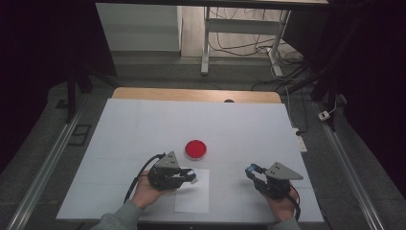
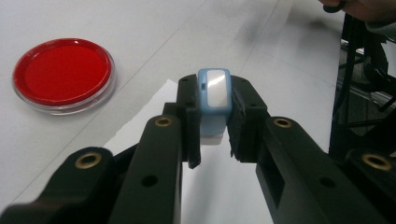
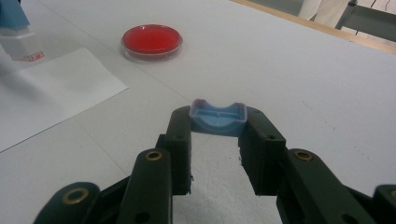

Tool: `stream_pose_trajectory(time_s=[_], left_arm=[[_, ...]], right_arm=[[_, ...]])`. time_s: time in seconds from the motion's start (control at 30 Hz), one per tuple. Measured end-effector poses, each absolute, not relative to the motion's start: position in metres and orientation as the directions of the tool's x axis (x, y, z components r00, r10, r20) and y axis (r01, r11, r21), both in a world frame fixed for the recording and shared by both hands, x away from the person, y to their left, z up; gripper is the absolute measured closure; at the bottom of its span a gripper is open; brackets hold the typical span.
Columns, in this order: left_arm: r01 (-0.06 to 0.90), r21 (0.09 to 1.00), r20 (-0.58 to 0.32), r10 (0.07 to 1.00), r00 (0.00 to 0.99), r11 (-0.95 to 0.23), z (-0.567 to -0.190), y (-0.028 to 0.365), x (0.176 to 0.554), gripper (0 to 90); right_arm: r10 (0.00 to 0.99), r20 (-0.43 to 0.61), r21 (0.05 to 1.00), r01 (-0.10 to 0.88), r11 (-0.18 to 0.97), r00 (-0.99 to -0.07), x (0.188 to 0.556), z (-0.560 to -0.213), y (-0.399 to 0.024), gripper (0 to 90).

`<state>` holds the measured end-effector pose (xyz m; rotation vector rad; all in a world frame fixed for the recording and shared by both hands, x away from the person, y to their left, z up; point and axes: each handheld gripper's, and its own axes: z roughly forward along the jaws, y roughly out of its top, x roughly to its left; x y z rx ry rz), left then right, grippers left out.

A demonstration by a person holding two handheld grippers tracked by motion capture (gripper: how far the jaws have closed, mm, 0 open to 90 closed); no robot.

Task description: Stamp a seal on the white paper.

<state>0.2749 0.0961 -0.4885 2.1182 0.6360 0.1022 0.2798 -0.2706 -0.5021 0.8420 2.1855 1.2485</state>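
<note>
Blue and white, a small stamp [image 2: 214, 105] sits clamped between the jaws of the left gripper [image 2: 214, 135], held just above the near-left part of a white sheet of paper [image 1: 194, 191], which serves as the landmark. Its blue cap [image 3: 218, 117], apparently already pulled off, is pinched between the jaws of the right gripper [image 3: 218, 140], well to the right of the paper and clear of it. A round red ink pad [image 1: 196, 149] in a clear dish lies just beyond the paper's far edge, open and untouched. The step in hand appears to be the uncapped stamp waiting to be inked or pressed; the next move probably calls for carrying the stamp to the ink pad or lowering its white base squarely onto the paper, keeping it upright so the mark lands flat. In the high view, the left hand [image 1: 146, 189] reaches in from the near edge of the grey table [image 1: 134, 129], its gripper pointing across toward the paper. The right hand [image 1: 280, 206] rests low near the table's near edge, its gripper aimed forward and slightly inward.
</note>
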Motion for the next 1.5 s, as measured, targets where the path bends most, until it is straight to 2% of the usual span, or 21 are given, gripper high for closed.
stream_pose_trajectory(time_s=[1.5], left_arm=[[0.383,0.737,-0.076,0.495,0.866,-0.557,-0.508,0.083,0.275,75.9]], right_arm=[[0.709,-0.106,0.876,0.271,0.398,-0.697,0.280,-0.502,-0.271,65.0]])
